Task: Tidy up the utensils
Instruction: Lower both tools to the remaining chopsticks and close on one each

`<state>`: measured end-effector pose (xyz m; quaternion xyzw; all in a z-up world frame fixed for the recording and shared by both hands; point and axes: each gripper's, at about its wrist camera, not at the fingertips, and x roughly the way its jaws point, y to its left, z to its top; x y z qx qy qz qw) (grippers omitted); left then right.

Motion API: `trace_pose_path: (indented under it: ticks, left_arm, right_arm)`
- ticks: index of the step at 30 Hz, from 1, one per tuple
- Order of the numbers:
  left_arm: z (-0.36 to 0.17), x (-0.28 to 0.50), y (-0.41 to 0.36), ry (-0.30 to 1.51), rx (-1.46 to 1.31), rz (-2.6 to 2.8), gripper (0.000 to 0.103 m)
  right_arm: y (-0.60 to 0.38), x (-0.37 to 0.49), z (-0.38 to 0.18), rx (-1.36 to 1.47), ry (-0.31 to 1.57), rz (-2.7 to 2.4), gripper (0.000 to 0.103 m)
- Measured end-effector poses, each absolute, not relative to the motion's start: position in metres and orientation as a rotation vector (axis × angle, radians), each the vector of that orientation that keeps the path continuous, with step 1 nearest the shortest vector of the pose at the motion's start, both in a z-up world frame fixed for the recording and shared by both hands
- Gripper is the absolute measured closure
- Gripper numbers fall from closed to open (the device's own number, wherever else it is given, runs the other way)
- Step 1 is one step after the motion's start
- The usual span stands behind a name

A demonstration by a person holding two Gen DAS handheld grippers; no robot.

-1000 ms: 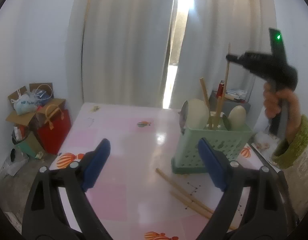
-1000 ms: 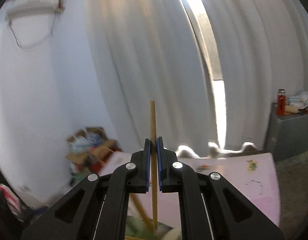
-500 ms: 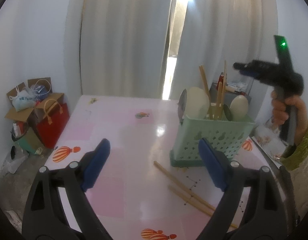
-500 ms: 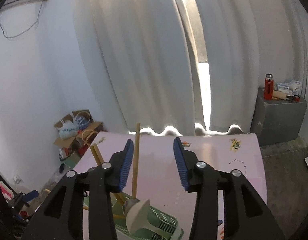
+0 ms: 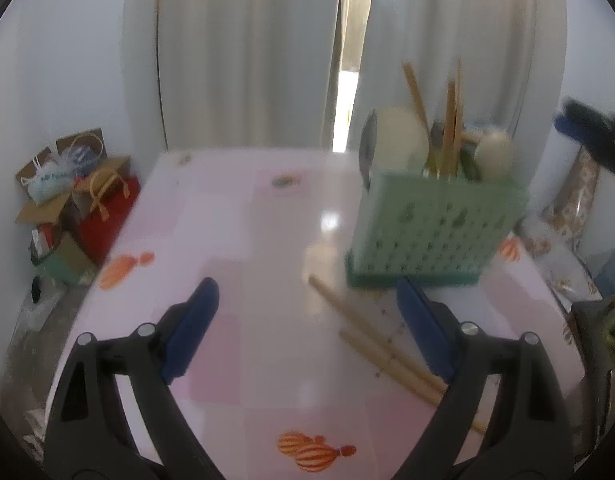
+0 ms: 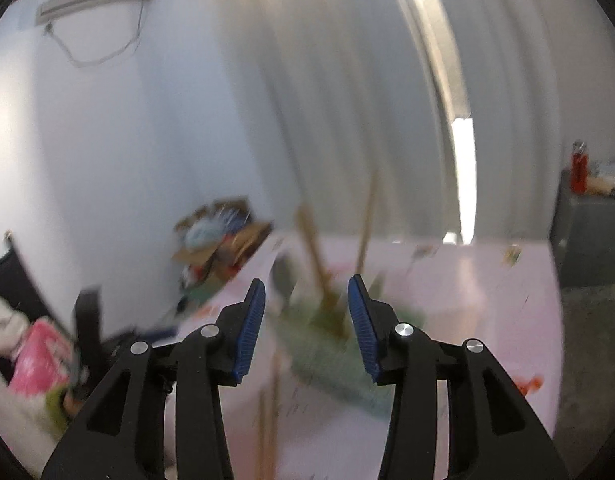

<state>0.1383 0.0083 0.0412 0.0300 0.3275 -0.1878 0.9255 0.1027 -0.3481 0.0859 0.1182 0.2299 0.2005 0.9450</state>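
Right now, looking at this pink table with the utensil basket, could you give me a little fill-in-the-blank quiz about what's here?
1. The perforated plastic utensil basket is coloured ____.
2. The number of wooden chopsticks lying loose on the pink table is ____.
3. The left gripper has jaws that are ____.
4. The right gripper holds ____ between its jaws.

Missing words: green; two; open; nothing

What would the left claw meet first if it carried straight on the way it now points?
Probably the loose chopsticks lying on the pink table, just ahead of the open left claw; the green utensil basket stands beyond them. Depth is uncertain.
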Motion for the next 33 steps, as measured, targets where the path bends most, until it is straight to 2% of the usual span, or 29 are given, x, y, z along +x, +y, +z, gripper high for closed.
trace_pose_path:
  ticks: [2, 4, 9, 10, 12, 19, 27, 33]
  left_arm:
    - [0.028, 0.139, 0.001, 0.723, 0.072, -0.384, 0.017]
    - [0.014, 0.142, -0.005, 0.773, 0.072, -0.386, 0.022]
    - [-0.024, 0.145, -0.029, 0.908, 0.106, -0.399, 0.051]
    - [-0.031, 0.144, -0.034, 0.929, 0.12, -0.399, 0.052]
    - [-0.04, 0.142, -0.041, 0.954, 0.132, -0.412, 0.058]
    - [-0.048, 0.135, -0.053, 0.952, 0.147, -0.414, 0.063]
    - [-0.049, 0.138, -0.048, 0.932, 0.148, -0.386, 0.083]
    - [-0.047, 0.148, -0.034, 0.928, 0.141, -0.365, 0.095]
  right_arm:
    - [-0.337, 0.097, 0.063, 0.238, 0.539, 0.42, 0.06]
    - [-0.329, 0.092, 0.033, 0.234, 0.623, 0.407, 0.06]
    - [-0.33, 0.088, -0.022, 0.367, 0.769, 0.369, 0.06]
    - [-0.331, 0.087, -0.028, 0.389, 0.781, 0.36, 0.06]
    - [-0.333, 0.084, -0.034, 0.415, 0.791, 0.35, 0.06]
    - [-0.333, 0.079, -0.044, 0.438, 0.804, 0.344, 0.06]
    - [-0.317, 0.085, -0.045, 0.395, 0.825, 0.349, 0.061]
    - [-0.286, 0.099, -0.056, 0.304, 0.897, 0.395, 0.071]
